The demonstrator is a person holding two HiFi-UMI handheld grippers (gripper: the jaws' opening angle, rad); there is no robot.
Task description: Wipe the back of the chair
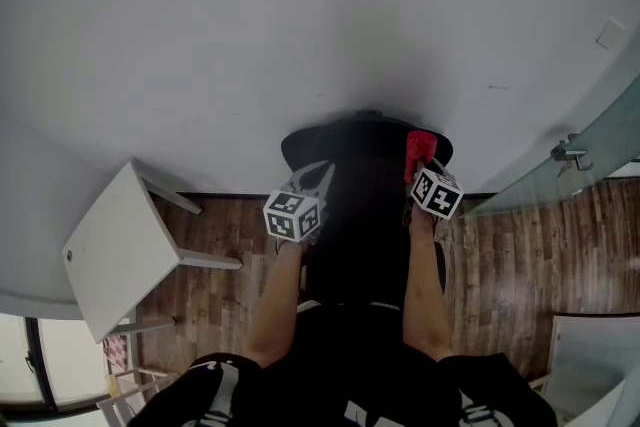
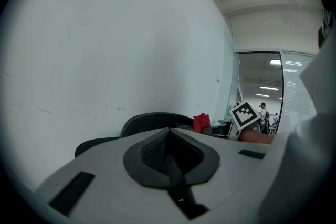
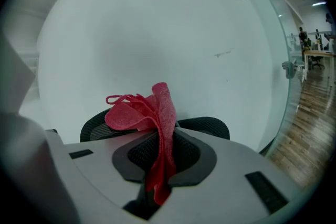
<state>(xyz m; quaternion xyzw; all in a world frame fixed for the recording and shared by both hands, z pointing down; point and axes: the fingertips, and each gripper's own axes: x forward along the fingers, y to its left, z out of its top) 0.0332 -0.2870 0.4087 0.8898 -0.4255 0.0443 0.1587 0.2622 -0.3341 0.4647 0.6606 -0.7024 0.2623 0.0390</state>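
Observation:
A black mesh office chair [image 1: 365, 147] stands against the white wall, its back top edge [image 2: 152, 120] just beyond both grippers. My right gripper [image 1: 420, 167] is shut on a red cloth [image 3: 149, 113], which sticks up crumpled above the jaws, over the chair back [image 3: 207, 126]. The red cloth [image 1: 418, 149] shows at the chair's right top edge. My left gripper [image 1: 316, 173] is shut with nothing in it, held near the chair's left top edge. From the left gripper [image 2: 169, 136] I see the cloth [image 2: 201, 122] and the right gripper's marker cube [image 2: 245, 114].
A white stool [image 1: 120, 250] leans tilted at the left over the wooden floor [image 1: 520, 255]. A glass partition with a metal handle [image 1: 570, 155] runs along the right. A white panel [image 1: 590, 355] sits at the lower right. The wall [image 1: 300, 15] is close ahead.

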